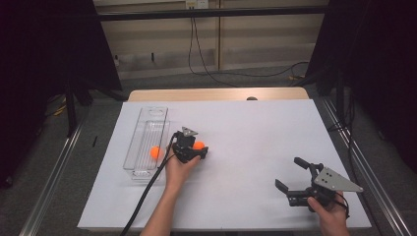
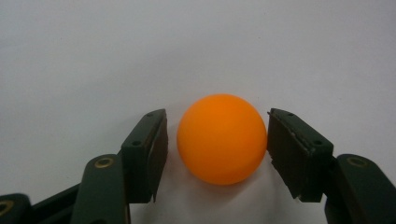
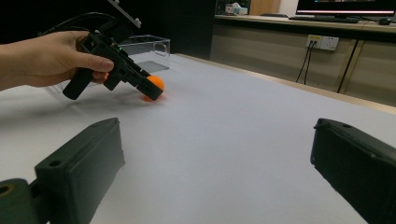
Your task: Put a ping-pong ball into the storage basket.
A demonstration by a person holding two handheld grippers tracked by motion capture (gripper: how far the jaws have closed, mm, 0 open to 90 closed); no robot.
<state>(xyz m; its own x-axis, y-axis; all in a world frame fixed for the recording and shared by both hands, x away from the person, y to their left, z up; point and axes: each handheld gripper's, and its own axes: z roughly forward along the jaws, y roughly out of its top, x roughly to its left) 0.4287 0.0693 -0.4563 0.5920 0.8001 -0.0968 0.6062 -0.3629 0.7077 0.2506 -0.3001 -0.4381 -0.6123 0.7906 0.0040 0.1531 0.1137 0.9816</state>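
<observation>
An orange ball (image 2: 219,139) lies on the white table sheet (image 1: 255,137) between the jaws of my left gripper (image 2: 217,122). The right-hand pad (image 2: 282,149) touches it or nearly does, while a narrow gap shows at the other pad (image 2: 159,149), so the gripper is open around the ball. In the high view this ball (image 1: 198,145) sits just right of a clear plastic tray (image 1: 147,125), and a second orange ball (image 1: 155,152) lies in that tray. My right gripper (image 1: 287,173) hovers open and holds nothing at the near right of the sheet.
The clear tray (image 3: 150,46) stands lengthwise on the left of the sheet. A wooden table edge (image 1: 216,94) runs along the far side. Dark curtains and stands flank the table, and cables hang at the back wall.
</observation>
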